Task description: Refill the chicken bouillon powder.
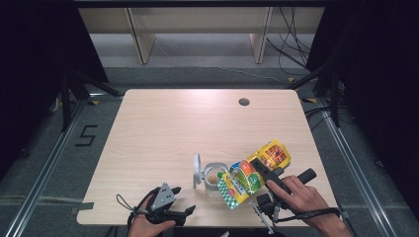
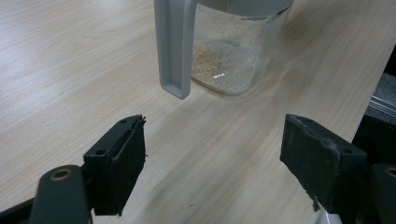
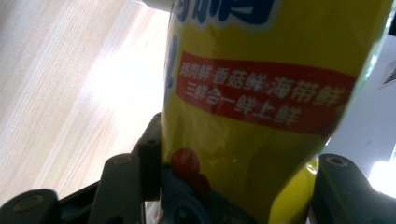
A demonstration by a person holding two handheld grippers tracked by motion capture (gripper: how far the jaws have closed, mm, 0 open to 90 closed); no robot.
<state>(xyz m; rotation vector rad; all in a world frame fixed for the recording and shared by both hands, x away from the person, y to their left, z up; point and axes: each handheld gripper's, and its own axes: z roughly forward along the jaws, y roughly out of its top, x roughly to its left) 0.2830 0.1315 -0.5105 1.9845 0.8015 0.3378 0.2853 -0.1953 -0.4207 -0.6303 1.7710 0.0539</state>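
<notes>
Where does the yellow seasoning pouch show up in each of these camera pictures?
High view: the yellow pouch is low and right of centre, tilted over the glass jar.
Left gripper view: not in it; the jar stands at the top.
Right gripper view: the pouch looms between the fingers.
Shared landmark: the wooden table.

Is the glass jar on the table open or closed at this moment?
Open. The glass jar has its grey lid swung up at its left side, and its mouth is uncovered; a little pale powder lies at the bottom.
</notes>
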